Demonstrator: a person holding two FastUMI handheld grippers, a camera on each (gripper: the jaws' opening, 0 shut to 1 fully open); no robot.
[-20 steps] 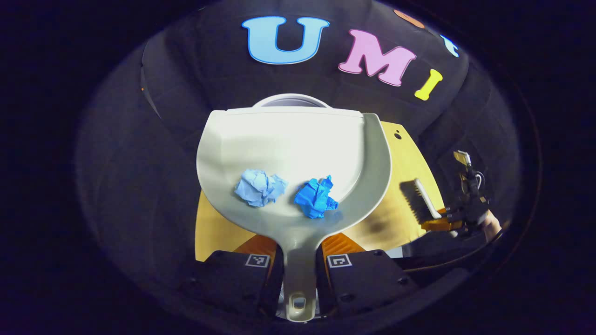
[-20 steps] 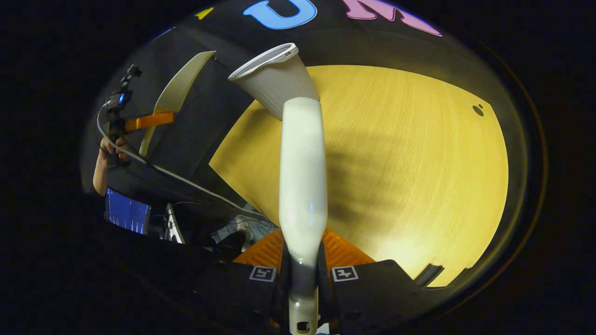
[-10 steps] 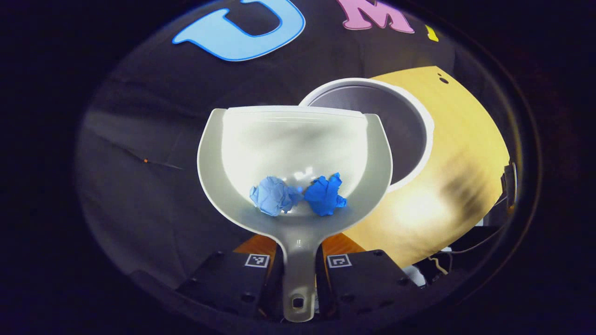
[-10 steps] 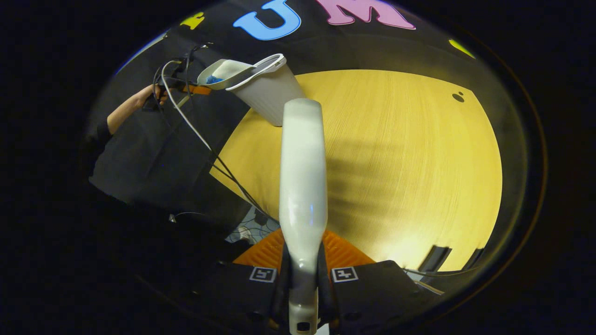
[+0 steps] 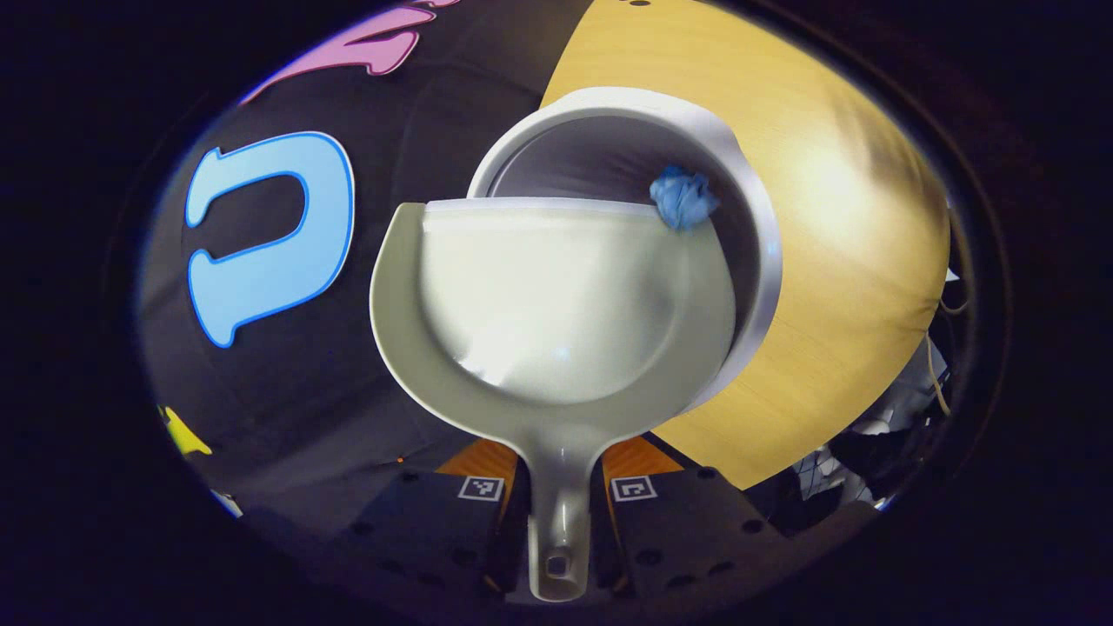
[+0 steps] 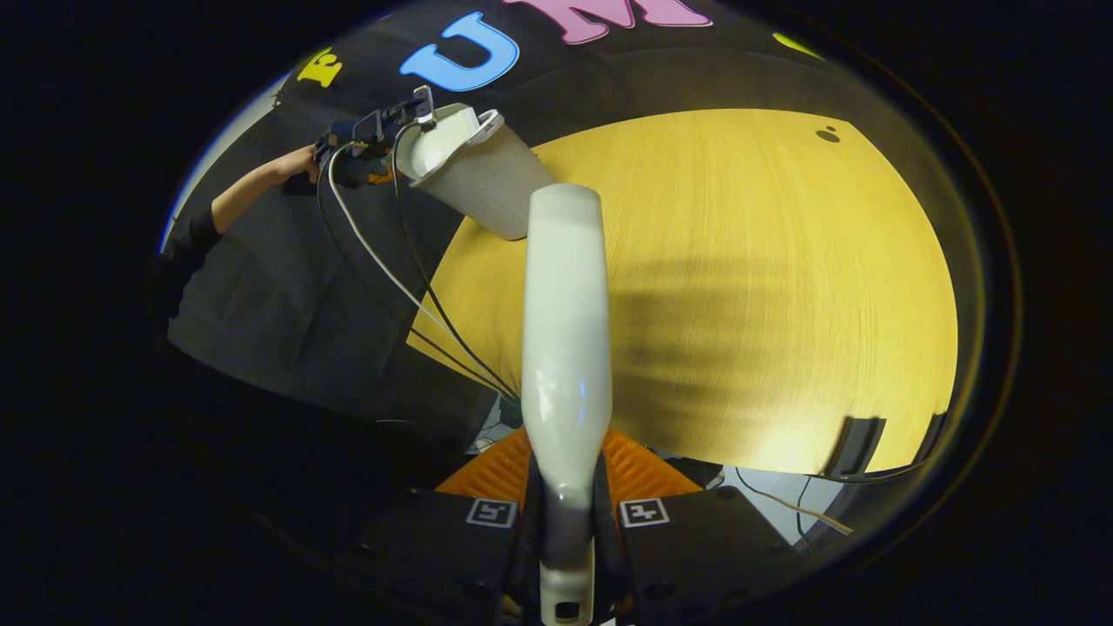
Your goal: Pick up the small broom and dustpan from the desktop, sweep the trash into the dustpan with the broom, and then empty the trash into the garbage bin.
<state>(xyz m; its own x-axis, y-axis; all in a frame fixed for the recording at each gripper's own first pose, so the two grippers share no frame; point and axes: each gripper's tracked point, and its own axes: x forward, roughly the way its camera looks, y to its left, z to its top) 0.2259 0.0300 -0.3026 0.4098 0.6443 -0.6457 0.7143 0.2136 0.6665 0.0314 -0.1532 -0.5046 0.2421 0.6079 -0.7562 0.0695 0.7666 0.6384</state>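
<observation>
In the left gripper view the dustpan (image 5: pixel 556 304) hung tipped over the mouth of the garbage bin (image 5: pixel 755 252), its front lip inside the rim, with a paper ball (image 5: pixel 683 198) at that lip's right end. The bin stood on the worktop (image 5: pixel 835 261) at its edge. In the right gripper view the broom (image 6: pixel 565 330) reached forward above the worktop, the bin beyond its far end and slightly left

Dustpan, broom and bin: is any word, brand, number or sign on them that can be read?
None on the dustpan, broom or bin.
The square markers on the left hand-held gripper are patterns, not words.
</observation>
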